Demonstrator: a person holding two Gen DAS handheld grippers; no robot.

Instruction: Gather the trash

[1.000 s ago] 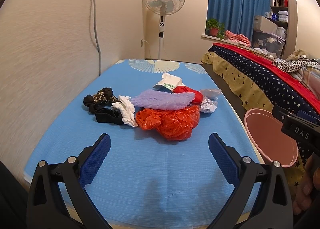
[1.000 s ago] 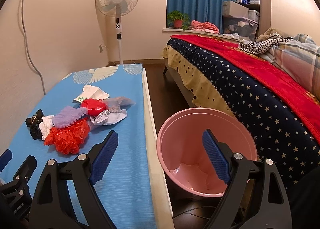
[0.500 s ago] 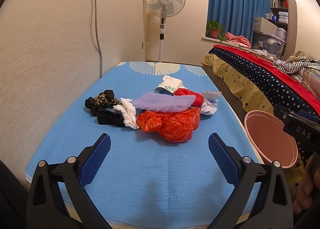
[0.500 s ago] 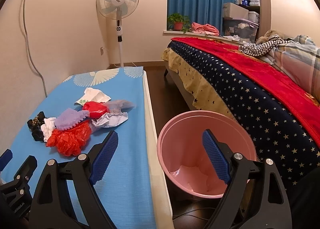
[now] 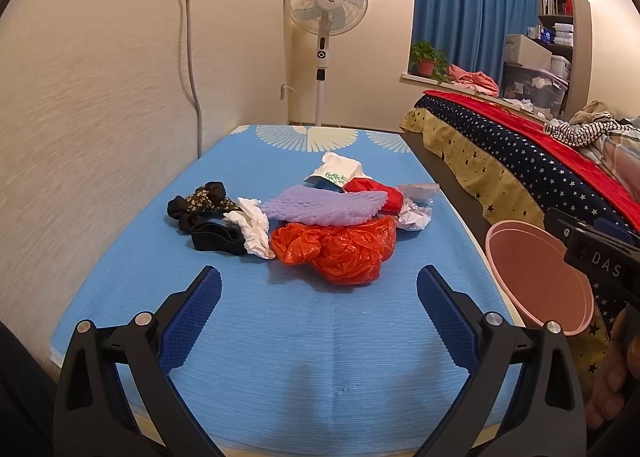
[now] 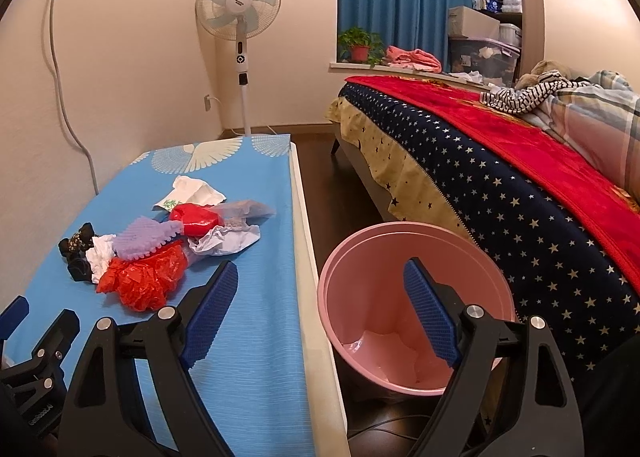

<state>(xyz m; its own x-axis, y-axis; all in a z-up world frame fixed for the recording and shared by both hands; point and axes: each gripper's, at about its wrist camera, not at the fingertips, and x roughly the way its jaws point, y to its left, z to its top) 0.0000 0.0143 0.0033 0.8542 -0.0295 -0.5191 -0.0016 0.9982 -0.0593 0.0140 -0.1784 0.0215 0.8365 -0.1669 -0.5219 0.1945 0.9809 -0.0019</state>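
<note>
Hovering wide open and empty, both the left gripper (image 5: 318, 293) and right gripper (image 6: 320, 297) face the trash pile (image 5: 320, 221), pink bin (image 6: 416, 249) waiting alongside.

Both views have crept slightly nearer the trash pile (image 5: 320, 225) and the pink bin (image 6: 416, 297).

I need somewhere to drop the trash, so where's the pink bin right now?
The pink bin stands on the floor between the blue mat and the star-patterned bed, right of the trash pile.
</note>
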